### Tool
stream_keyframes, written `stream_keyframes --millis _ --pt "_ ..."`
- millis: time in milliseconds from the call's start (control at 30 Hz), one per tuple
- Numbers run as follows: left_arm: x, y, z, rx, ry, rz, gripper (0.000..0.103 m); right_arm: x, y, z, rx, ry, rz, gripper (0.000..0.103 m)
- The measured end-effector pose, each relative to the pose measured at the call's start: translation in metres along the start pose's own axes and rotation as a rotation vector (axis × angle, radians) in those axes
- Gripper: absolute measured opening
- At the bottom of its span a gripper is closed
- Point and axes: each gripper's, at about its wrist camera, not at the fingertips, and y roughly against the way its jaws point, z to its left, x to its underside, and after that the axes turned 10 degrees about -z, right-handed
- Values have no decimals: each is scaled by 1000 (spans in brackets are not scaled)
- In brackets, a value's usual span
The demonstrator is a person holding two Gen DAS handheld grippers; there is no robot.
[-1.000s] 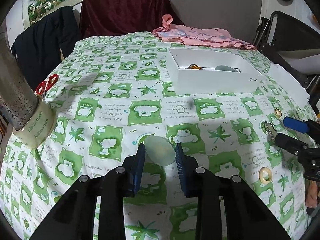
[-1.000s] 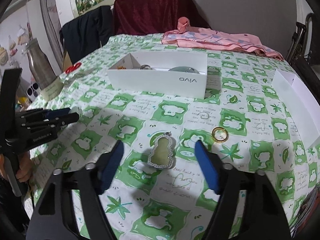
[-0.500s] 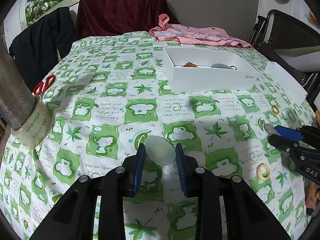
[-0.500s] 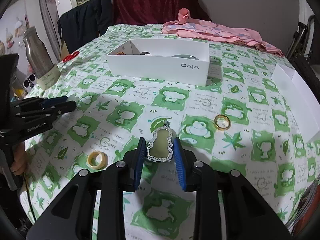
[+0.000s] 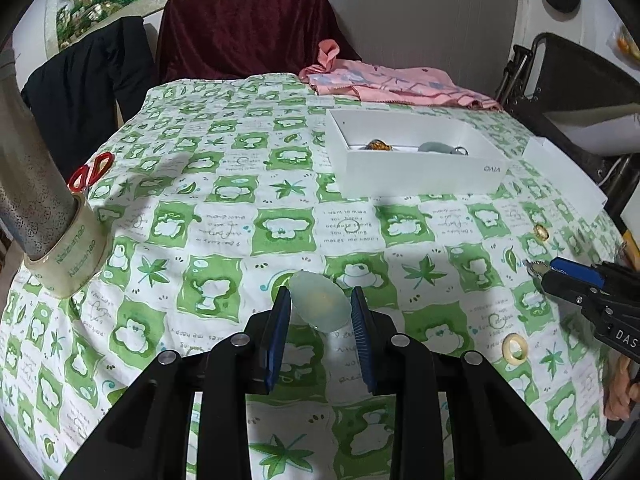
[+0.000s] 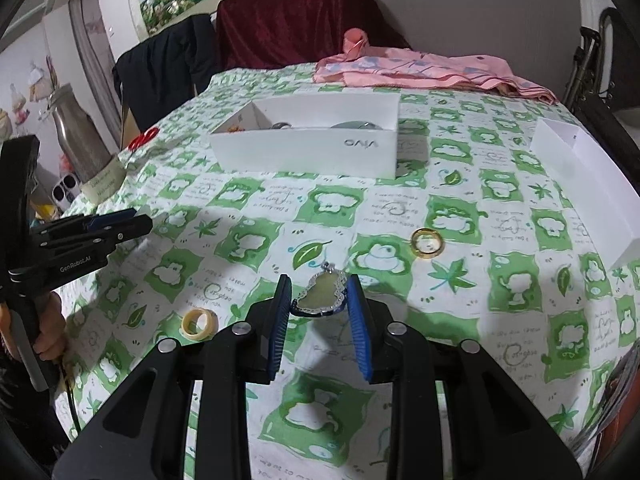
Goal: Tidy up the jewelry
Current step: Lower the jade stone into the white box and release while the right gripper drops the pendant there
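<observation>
Left wrist view: the left hand-held gripper [image 5: 320,312] at lower centre is clamped on a pale green disc [image 5: 319,307], held clear of the green-and-white tablecloth [image 5: 224,240] on the counter. The white box [image 5: 416,160], which already holds a few pieces, lies in the upper right of the frame, ahead of the fingers and to their right, with its long axis running left to right. No object lies on the cloth between the disc and the box. A cream ring [image 5: 515,349] and a gold ring [image 5: 541,233] lie at right. The right hand-held gripper [image 5: 538,270] enters from the right edge. A steel flask [image 5: 28,184] inside a tape roll [image 5: 68,252] stands at far left, with red scissors [image 5: 90,172] behind it.

Right wrist view: the right hand-held gripper [image 6: 318,300] has just closed its jaws and now clamps a gourd-shaped pendant [image 6: 322,292] with a sparkling rim, its bail pointing away from the camera. The white box [image 6: 308,148] sits in the upper centre, almost straight ahead, so this side appears to have the more direct line to it. The gold ring [image 6: 427,242] lies right of the pendant and the cream ring [image 6: 199,323] lower left, both off that line. A white lid [image 6: 588,184] lies at right and pink cloth [image 6: 424,72] beyond the box. The left hand-held gripper [image 6: 148,222] shows at the left edge.
</observation>
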Motion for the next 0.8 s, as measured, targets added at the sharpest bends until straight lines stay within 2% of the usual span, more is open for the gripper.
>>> stream_keyframes --millis 400,800 --pt "-19 0 -2 -10 -6 -16 31 -15 12 -16 11 -46 -51 26" --pt "-66 -7 -19 15 -31 -69 31 -56 18 -25 -11 -77 -120 26"
